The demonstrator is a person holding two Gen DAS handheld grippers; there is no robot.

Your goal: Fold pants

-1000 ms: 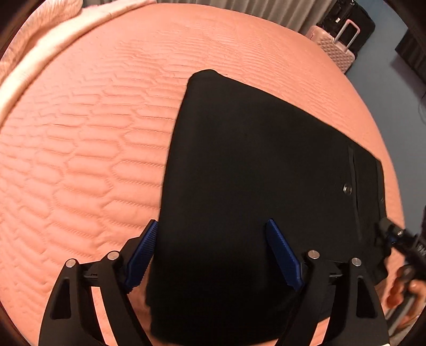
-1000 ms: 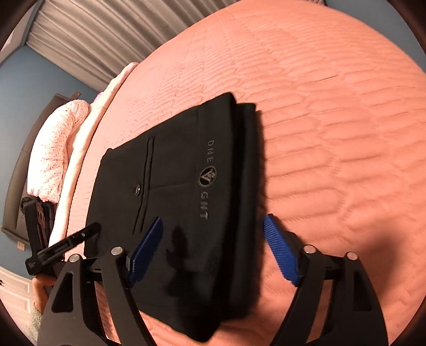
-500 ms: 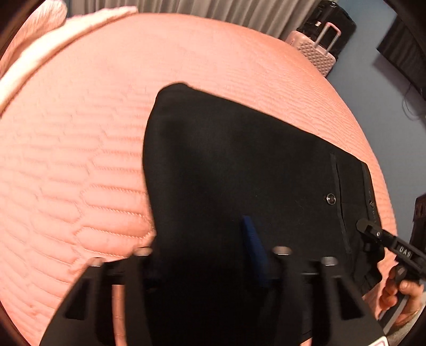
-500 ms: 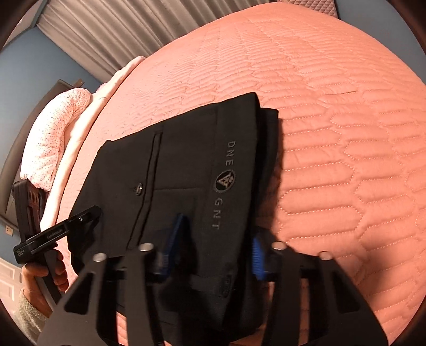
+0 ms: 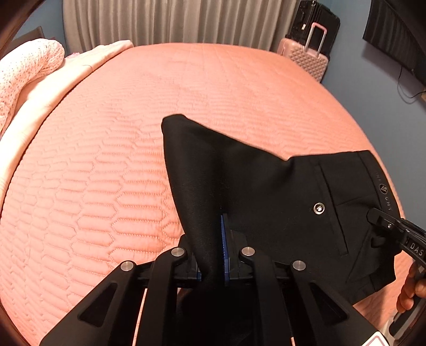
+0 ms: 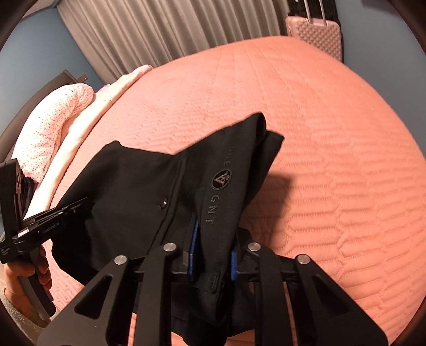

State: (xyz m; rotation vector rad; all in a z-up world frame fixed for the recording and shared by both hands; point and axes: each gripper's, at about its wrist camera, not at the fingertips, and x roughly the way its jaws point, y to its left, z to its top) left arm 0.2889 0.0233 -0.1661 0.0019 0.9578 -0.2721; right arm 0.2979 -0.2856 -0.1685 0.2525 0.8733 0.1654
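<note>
Salmon quilted bed (image 5: pixel 106 159), both grippers angled down — left gripper (image 5: pixel 213 255) clamped on black pants (image 5: pixel 253 181), right gripper (image 6: pixel 211 255) closing on waistband (image 6: pixel 215 202).

Warm, even indoor light; fisheye bends the edges into dark corners. The pants (image 6: pixel 149 186) cast a soft shadow on the blurred bedspread (image 6: pixel 332 173).

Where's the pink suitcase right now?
The pink suitcase stands past the far right corner of the bed in the left wrist view, in front of the curtain, beside a black suitcase.
</note>
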